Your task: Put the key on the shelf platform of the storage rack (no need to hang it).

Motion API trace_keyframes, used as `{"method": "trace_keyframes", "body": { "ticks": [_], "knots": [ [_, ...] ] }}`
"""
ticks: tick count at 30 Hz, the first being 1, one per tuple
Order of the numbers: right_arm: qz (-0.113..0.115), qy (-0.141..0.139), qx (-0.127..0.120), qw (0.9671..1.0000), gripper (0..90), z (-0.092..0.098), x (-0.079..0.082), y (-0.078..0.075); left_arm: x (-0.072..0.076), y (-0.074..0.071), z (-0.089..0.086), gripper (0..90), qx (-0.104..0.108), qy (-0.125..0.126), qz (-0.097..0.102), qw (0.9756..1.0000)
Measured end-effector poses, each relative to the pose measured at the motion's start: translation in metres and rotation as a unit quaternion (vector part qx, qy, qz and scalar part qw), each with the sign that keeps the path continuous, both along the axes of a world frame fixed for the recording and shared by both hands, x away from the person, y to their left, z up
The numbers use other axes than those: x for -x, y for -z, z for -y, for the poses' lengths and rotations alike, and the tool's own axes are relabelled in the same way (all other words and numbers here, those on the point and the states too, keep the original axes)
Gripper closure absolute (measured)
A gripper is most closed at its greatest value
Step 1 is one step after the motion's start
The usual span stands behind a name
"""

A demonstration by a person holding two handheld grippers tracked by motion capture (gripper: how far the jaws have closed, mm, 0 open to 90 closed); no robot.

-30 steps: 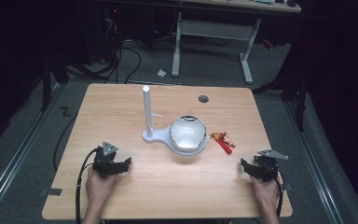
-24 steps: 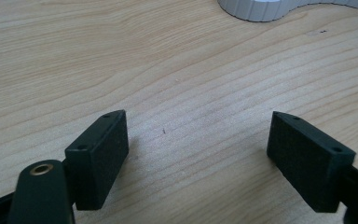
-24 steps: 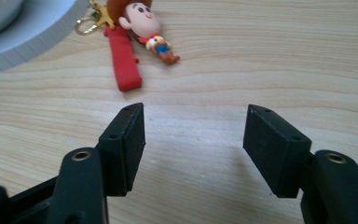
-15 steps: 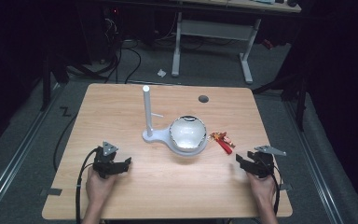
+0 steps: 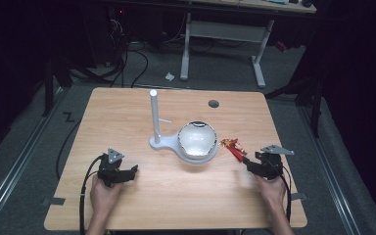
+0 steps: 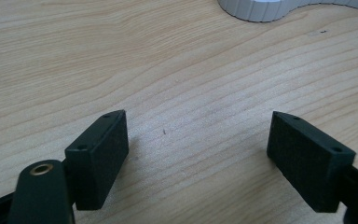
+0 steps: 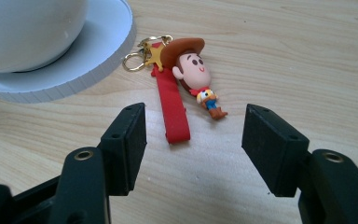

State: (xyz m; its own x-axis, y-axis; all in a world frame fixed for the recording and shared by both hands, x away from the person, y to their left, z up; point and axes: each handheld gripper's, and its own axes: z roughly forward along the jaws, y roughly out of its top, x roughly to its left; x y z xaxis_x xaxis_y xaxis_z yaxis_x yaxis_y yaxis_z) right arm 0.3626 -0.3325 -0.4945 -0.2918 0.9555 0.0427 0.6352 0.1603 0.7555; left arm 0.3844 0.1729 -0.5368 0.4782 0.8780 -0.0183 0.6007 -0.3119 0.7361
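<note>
A cowboy-figure keychain [image 5: 234,147] with a red strap [image 7: 173,112], a gold star and a ring lies flat on the wooden table [image 5: 127,112], just right of a white stand [image 5: 164,145]. A white bowl [image 5: 197,141] sits on that stand's round base [image 7: 98,51]. My right gripper [image 5: 248,165] is held low right behind the strap's near end, open. Its jaws have just been opening a little, and nothing is between the pads [image 7: 270,144]. The keychain [image 7: 186,79] lies ahead of them. My left gripper [image 5: 132,171] rests open over bare wood at the front left, empty [image 6: 198,149].
The stand's tall white post [image 5: 154,115] rises left of the bowl, with a thin side peg. A round cable hole [image 5: 213,103] sits near the table's far edge. The stand's base edge [image 6: 261,9] shows ahead of the left jaws. Dark floor and desk legs surround the table.
My right gripper has moved left and slightly up, closer to the keychain's strap end. The left gripper, keychain and bowl have stayed put.
</note>
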Motion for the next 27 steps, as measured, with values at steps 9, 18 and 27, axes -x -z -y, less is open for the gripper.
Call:
{"method": "trace_keyframes", "body": {
  "ticks": [9,18,27],
  "knots": [
    [0.003,-0.018,0.009,0.9998,39.6,-0.010,-0.016,-0.006,0.000,0.000,0.000,21.1,0.000,0.000,0.000,1.0000],
    [-0.010,-0.030,0.017,0.9994,39.0,-0.020,-0.033,-0.007,0.000,0.000,0.000,21.1,0.000,0.000,0.000,1.0000],
    [-0.024,-0.034,0.026,0.9988,37.6,-0.026,-0.053,-0.003,0.000,0.000,0.000,21.0,0.000,0.000,0.000,1.0000]
  ]
}}
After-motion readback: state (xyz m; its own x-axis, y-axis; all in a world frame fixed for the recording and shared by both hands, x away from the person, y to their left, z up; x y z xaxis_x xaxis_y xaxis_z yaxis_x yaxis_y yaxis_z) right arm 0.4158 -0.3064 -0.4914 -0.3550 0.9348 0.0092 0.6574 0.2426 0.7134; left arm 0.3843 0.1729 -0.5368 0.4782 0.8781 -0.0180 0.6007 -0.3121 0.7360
